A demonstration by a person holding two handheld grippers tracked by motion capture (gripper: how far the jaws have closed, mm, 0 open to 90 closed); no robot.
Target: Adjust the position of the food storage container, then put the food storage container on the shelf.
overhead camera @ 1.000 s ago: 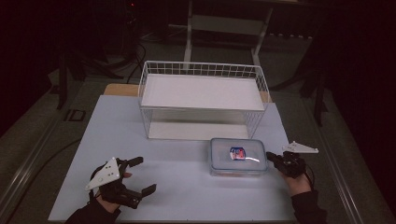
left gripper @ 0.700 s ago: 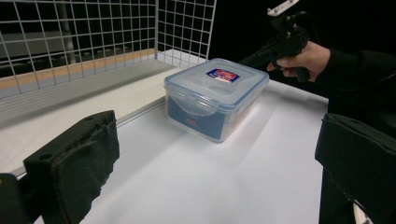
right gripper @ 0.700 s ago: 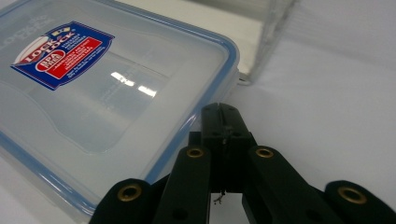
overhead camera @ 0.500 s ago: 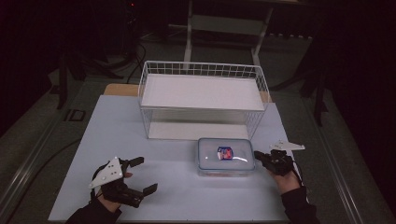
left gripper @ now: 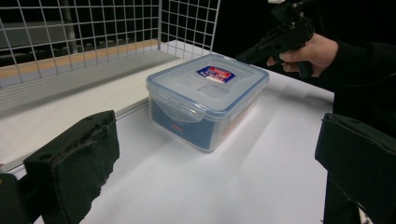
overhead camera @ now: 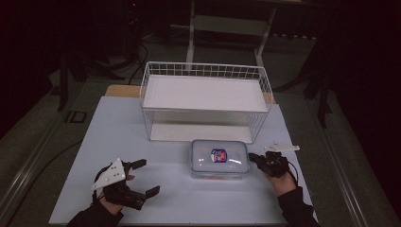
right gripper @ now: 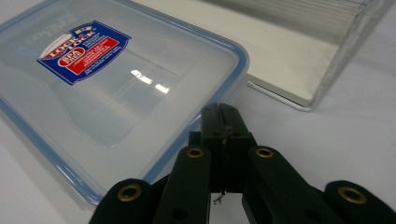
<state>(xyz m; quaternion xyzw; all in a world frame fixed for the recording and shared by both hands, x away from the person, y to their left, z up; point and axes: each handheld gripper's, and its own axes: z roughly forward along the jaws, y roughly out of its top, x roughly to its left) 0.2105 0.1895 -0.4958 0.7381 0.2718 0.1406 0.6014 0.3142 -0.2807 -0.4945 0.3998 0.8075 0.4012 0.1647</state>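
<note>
**Lidded box nudged across the counter: right claw at its end**

Item: clear plastic food box [overhead camera: 219, 160] with blue-rimmed lid and a red-and-blue label. Location: on the white counter [overhead camera: 118, 127], near the middle, just in front of the white wire basket [overhead camera: 204, 99] and apart from it. Lid latched at the near side flap, as the left gripper view shows.

Step in hand, by judgement: a sideways push of the box with the right claw. To do it well, keep the tip low against the box's end wall, not up on the lid rim, and press through the middle of that end so the box slides straight and does not swing toward the basket. Go slowly; the counter looks smooth and the box light.

Right claw [overhead camera: 257, 158]: jaws pressed together, nothing between them; the tip lies at the box's right end, at or just under the lid rim. Actual contact cannot be confirmed.

Left claw [overhead camera: 144, 177]: jaws spread wide, empty, resting near the counter's front left, well apart from the box and aimed toward it.
</note>
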